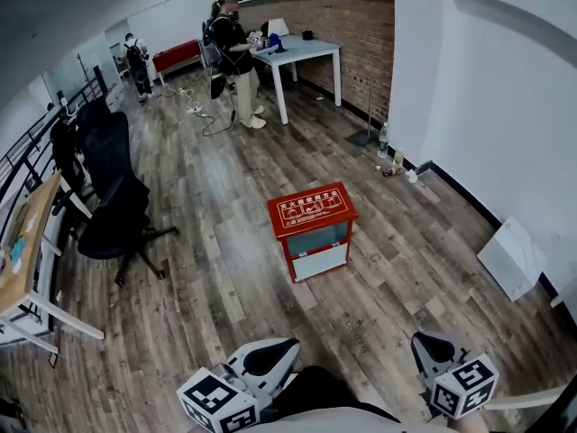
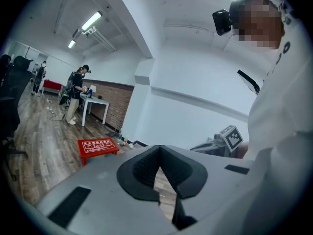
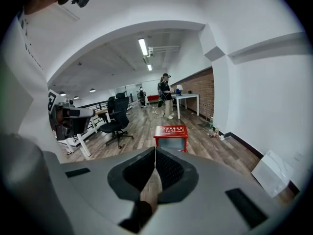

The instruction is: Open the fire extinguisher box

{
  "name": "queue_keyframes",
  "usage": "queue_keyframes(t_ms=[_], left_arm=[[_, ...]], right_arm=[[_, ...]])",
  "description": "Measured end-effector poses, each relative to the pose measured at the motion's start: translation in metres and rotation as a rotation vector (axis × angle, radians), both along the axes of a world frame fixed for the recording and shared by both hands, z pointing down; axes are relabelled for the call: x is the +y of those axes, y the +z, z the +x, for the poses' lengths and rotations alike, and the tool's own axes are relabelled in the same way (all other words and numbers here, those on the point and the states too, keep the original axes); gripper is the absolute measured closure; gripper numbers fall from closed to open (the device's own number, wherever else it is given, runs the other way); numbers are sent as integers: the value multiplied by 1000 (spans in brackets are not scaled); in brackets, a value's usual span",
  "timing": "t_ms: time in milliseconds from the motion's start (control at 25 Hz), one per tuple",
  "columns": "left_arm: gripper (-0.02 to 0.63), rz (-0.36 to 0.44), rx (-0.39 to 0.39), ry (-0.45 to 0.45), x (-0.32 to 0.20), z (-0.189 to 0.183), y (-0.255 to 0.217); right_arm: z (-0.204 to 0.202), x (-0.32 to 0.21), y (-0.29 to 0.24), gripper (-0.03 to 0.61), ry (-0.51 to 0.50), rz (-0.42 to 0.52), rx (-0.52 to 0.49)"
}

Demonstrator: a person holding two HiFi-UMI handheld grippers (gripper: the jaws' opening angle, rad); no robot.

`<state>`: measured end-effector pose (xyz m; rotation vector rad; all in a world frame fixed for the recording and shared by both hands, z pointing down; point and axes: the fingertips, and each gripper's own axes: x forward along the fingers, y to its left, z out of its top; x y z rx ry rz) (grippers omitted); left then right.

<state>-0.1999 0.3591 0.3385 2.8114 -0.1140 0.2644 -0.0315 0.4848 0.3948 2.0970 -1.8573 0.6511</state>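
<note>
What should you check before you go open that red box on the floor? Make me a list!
1. Red box lid shut: ok, it lies flat.
2. Left gripper jaws empty: ok, shut on nothing.
3. Right gripper jaws empty: ok, shut on nothing.
4. Box within reach: not ok, it stands well ahead.
5. Floor up to it free: ok.
6. Handle or latch on the lid: cannot tell.

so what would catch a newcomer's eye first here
The red fire extinguisher box stands shut in the middle of the wood floor. Nearer the camera, the left gripper and right gripper are both shut and empty, well short of it. At the far end a person stands by a white table.
</note>
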Motion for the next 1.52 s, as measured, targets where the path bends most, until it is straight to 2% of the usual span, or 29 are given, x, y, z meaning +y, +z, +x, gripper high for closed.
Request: queue_keyframes(t_ms=[200, 400, 600, 760, 1040, 1240, 1520], left_arm=[[607, -38, 34, 61, -14, 20, -2], [607, -57, 42, 91, -42, 18, -4], [607, -85, 40, 41, -93, 0, -2], [607, -73, 58, 31, -127, -8, -7], [607, -71, -15, 53, -165, -33, 11], [607, -91, 5, 19, -190, -47, 18], [607, -112, 8, -2, -199, -60, 31]], right_arm=[[3, 5, -1, 568, 56, -47, 10], [-1, -25, -9, 569, 73, -66, 17], [-21, -73, -17, 568, 12, -77, 61], [-28, -103, -18, 568, 9, -79, 63], [-61, -161, -24, 569, -80, -40, 61], [-71, -181, -15, 568, -67, -79, 67], [-77, -196, -10, 568, -86, -99, 57]])
